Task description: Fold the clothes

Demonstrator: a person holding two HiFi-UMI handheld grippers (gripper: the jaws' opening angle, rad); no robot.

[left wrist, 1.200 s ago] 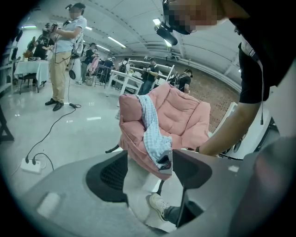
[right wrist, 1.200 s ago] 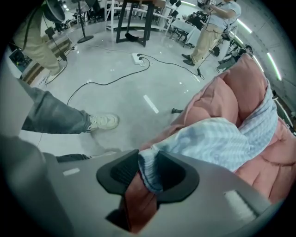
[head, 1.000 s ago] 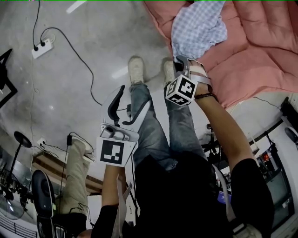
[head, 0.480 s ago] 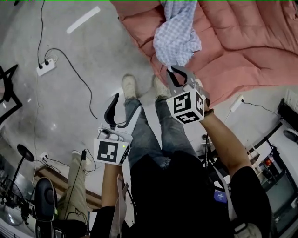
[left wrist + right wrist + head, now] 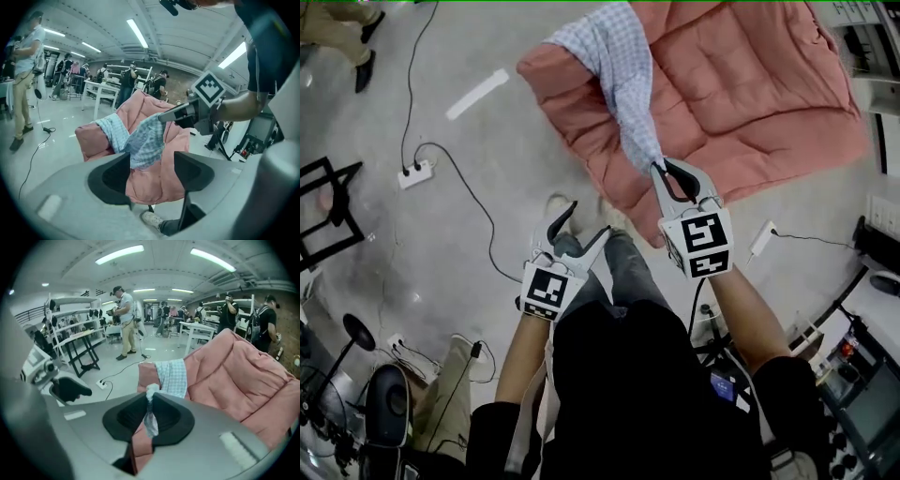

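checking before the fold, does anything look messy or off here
The blue-and-white checked cloth is bunched, not flat: the right tool, its jaws just closing tighter, pinches one end, so it stretches as a twisted rope off the pink quilted blanket.

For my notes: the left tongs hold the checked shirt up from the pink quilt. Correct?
No, the right tongs hold the checked shirt up from the pink quilt. The right gripper view shows their jaws, which have just been closing, pinched on it; the left tongs are open.

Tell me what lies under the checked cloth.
A pink quilt lies under the cloth, far end resting on it, near end raised. The patch beneath is hidden.
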